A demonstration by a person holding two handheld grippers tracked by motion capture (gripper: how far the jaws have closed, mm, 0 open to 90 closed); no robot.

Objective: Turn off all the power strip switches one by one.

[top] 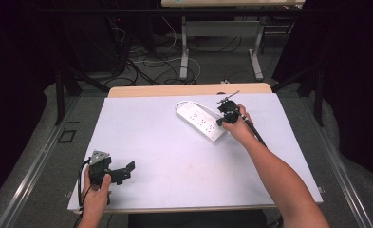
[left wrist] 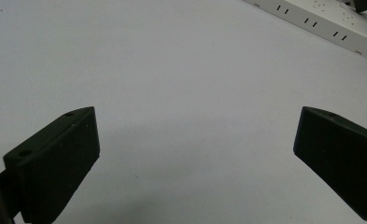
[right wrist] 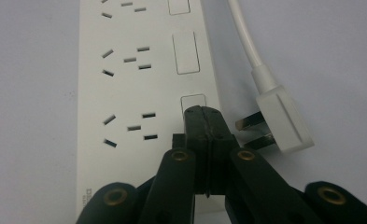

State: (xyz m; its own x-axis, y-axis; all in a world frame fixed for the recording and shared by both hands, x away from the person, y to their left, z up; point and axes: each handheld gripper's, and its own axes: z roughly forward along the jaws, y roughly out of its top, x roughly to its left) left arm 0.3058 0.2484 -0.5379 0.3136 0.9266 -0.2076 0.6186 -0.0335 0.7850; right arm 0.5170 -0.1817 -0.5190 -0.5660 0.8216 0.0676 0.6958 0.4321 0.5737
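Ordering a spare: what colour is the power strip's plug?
White plug, with metal prongs; the right gripper view shows it best.

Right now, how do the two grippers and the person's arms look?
Both grippers are black. The left gripper has broad, blocky jaws, a grey three-cornered plate on top and a black cable. The right gripper has narrow jaws on linkage arms with brass-coloured rivets, and a black cable along the forearm. The forearms are bare: no sleeves.

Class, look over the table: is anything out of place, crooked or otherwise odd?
The power strip lies slantwise across the table, not square to its edges. Its own plug lies loose beside it, prongs bare. The right tool, shut, is over one of its switches. Nothing looks damaged or spilled.
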